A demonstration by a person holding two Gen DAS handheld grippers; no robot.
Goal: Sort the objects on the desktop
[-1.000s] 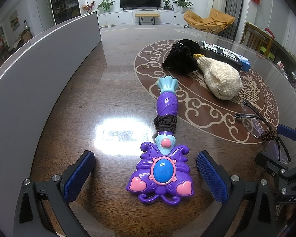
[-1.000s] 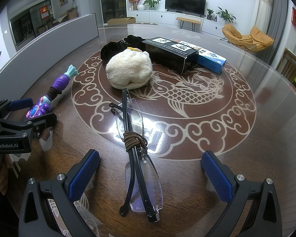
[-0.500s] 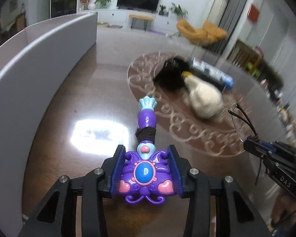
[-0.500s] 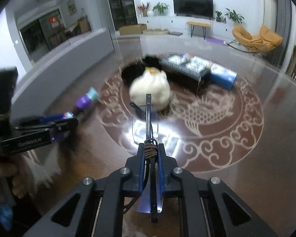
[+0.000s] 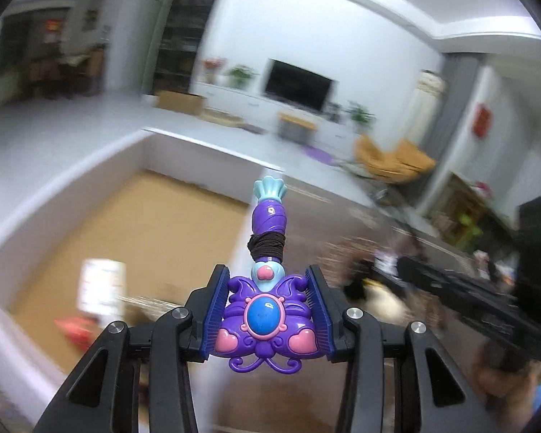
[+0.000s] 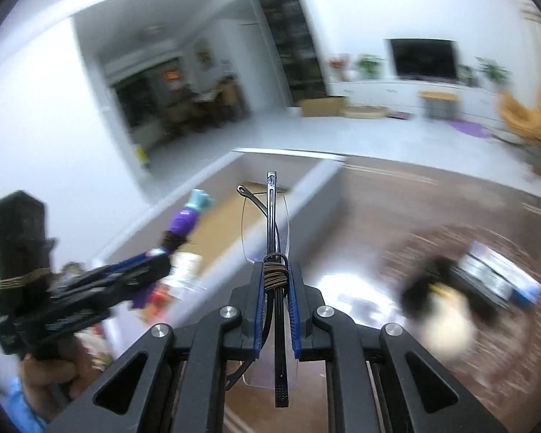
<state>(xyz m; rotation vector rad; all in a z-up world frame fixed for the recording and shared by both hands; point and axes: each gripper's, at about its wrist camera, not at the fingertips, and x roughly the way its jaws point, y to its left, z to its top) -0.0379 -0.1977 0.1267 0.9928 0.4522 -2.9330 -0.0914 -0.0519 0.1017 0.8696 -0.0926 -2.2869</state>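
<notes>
My left gripper (image 5: 267,310) is shut on the butterfly head of a purple toy wand (image 5: 267,288) with a dark hair tie round its handle, held in the air over the grey box (image 5: 72,180). My right gripper (image 6: 276,299) is shut on folded black-framed glasses (image 6: 272,238) bound with a brown hair tie, also lifted, pointing at the same box (image 6: 321,187). The left gripper with the wand (image 6: 184,223) shows at the left of the right wrist view. The right gripper (image 5: 461,303) shows blurred at the right of the left wrist view.
The grey box has a brown cardboard floor (image 5: 155,223) holding a white card (image 5: 101,285) and a red item (image 5: 72,328). On the brown table (image 6: 414,209), blurred, lie a cream knitted hat (image 6: 447,324), a black cloth (image 6: 418,288) and a dark box (image 6: 494,278).
Both grippers have lifted their objects off the table and swung left, over the grey box. A second ago both were open around them; half a second ago they had closed.
</notes>
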